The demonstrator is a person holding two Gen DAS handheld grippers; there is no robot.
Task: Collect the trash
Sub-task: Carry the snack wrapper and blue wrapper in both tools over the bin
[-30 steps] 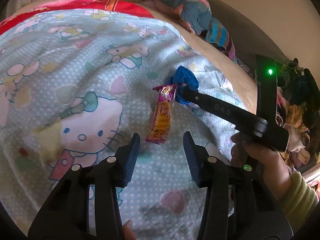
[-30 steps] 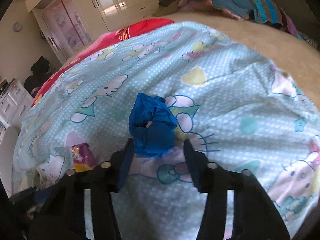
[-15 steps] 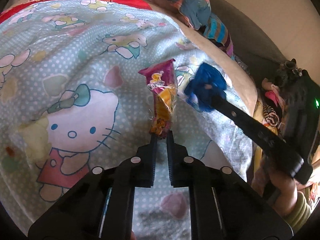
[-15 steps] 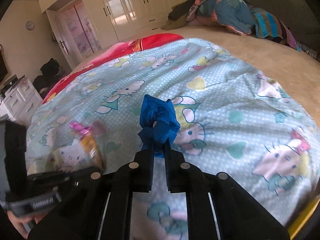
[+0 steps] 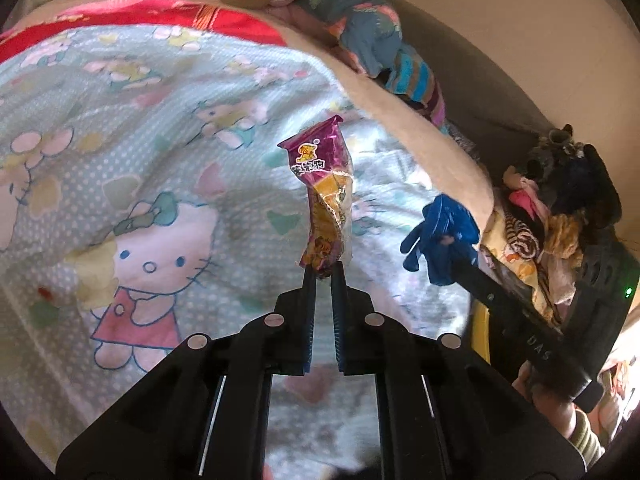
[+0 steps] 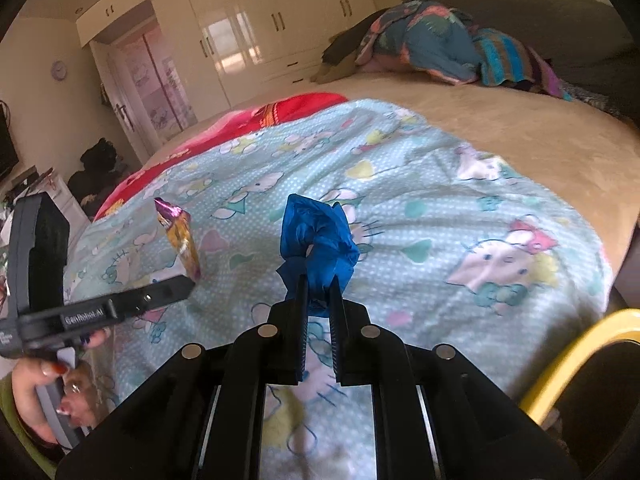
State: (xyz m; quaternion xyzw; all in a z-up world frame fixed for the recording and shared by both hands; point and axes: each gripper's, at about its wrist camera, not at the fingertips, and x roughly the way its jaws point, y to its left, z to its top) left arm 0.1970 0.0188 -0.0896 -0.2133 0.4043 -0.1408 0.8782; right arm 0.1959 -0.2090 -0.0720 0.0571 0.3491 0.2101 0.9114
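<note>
Both pieces lifted clear of the bed since the earlier frame.
I have the left gripper (image 5: pixel 323 270) clenched on the snack wrapper (image 5: pixel 326 204) and the right gripper (image 6: pixel 319 284) clenched on the blue wad (image 6: pixel 316 240); both hang above the quilt (image 5: pixel 120 140), ready for binning.

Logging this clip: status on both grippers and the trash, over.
Left gripper shut on snack wrapper, lifted off blanket. Right gripper shut on blue crumpled bag. Yellow-rimmed bin at right. Nothing in the way.
</note>
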